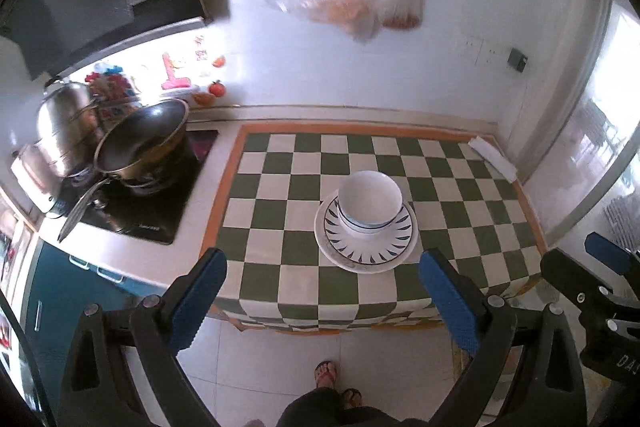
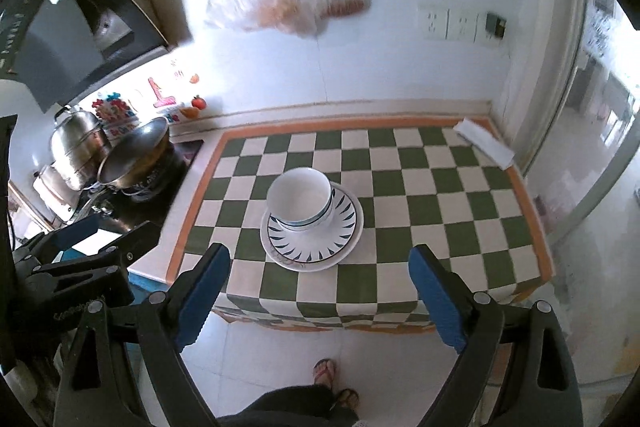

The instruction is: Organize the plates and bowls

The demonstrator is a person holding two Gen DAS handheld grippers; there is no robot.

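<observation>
Bowls (image 1: 370, 201): white, blue-banded near the base, nested, upright, empty. I see them sitting on the plates, toward the stack's far side.

Plates (image 1: 366, 239): white, stacked flat; the top one has dark leaf-shaped marks ringing its rim. I find the stack near the middle of the green-and-white checkered cloth (image 1: 460, 187).

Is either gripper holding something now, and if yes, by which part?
Nothing is held. The left gripper and right gripper are both open, short of the bowl stacked on the plates.
</observation>
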